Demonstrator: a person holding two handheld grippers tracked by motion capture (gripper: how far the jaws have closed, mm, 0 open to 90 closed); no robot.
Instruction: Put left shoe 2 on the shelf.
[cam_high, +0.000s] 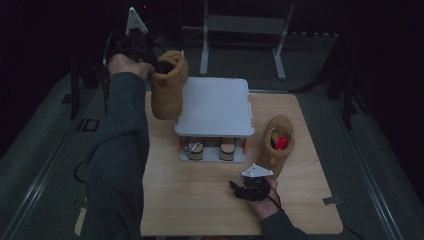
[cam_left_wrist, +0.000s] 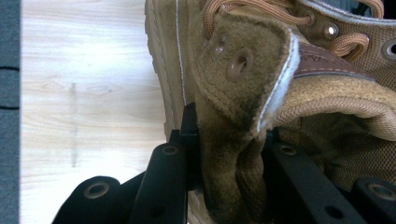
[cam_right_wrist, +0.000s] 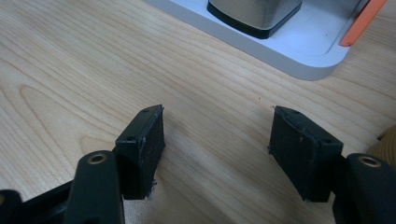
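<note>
A pale wooden table (cam_high: 215, 200) with a straight grain carried a white two-level rack (cam_high: 215, 107) at its middle, flat-topped with rounded corners and orange posts. On the rack's lower shelf stood two brown shoes (cam_high: 212, 148), side by side, facing the near edge.

At the far left, a tan boot (cam_high: 170, 90) hung in the air beside the rack's far left corner, its sole turned down and to the left, clear of the tabletop. The left gripper (cam_high: 150, 61) was clenched on the boot's collar: in the left gripper view its black jaws pinched the fuzzy brown collar flap (cam_left_wrist: 233, 140), with metal eyelets, tan laces and mesh lining just above.

To the right of the rack a second tan boot (cam_high: 278, 145) lay on the table, something red (cam_high: 282, 143) showing in its opening.

The right gripper (cam_high: 253, 184) rested near the near edge, just near of that boot, its jaws spread wide and grasping nothing; in the right gripper view bare wood lay between its flat black pads (cam_right_wrist: 148, 144), with the rack's white base (cam_right_wrist: 299, 51) beyond.
</note>
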